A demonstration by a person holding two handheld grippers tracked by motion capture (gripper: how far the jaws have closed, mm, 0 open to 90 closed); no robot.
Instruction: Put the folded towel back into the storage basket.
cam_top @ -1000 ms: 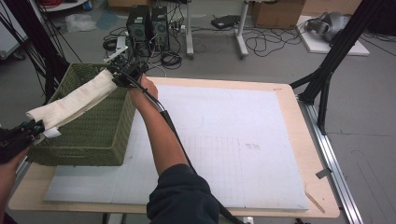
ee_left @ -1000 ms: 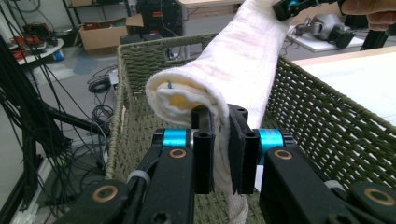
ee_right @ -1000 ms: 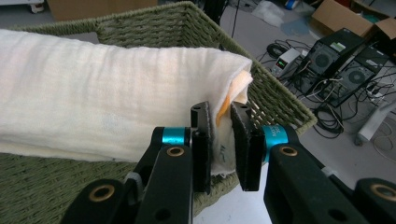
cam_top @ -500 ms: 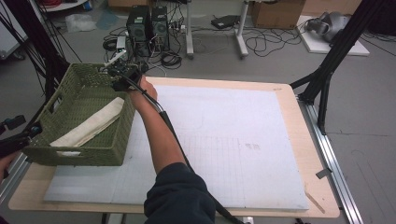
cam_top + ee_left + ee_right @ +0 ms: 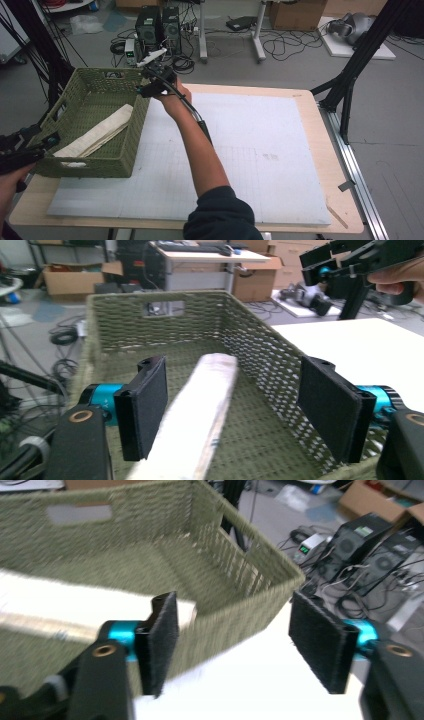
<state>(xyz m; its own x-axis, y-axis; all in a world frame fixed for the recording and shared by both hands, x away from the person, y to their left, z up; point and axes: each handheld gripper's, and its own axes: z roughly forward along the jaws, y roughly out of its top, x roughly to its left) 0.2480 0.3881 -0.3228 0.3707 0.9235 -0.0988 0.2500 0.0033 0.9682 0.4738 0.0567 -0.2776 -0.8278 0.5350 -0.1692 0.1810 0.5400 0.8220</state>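
A folded cream cloth (image 5: 97, 135) lies slantwise on the bottom of the green woven basket (image 5: 90, 169) at the table's left. My left gripper (image 5: 46, 141) hovers at the basket's near left corner. Its jaws have just been opening and now stand open on either side of the cloth's end (image 5: 200, 405) without pressing it. My right gripper (image 5: 146, 86) is at the basket's far right corner, just outside the rim (image 5: 240, 545). Its jaws have also just been opening and hold nothing, while the cloth (image 5: 75, 607) lies beyond the left jaw.
The basket stands on a white gridded mat (image 5: 260, 150) that covers a wooden table (image 5: 330, 165). Computer towers (image 5: 160, 22) and cables lie on the floor behind. Black stand legs (image 5: 350, 75) and a metal rail (image 5: 357, 175) run along the right side.
The cloth, held stretched between both grippers above the basket, has dropped into it. Both grippers have opened and let go. The right gripper has drawn back to the right past the rim.
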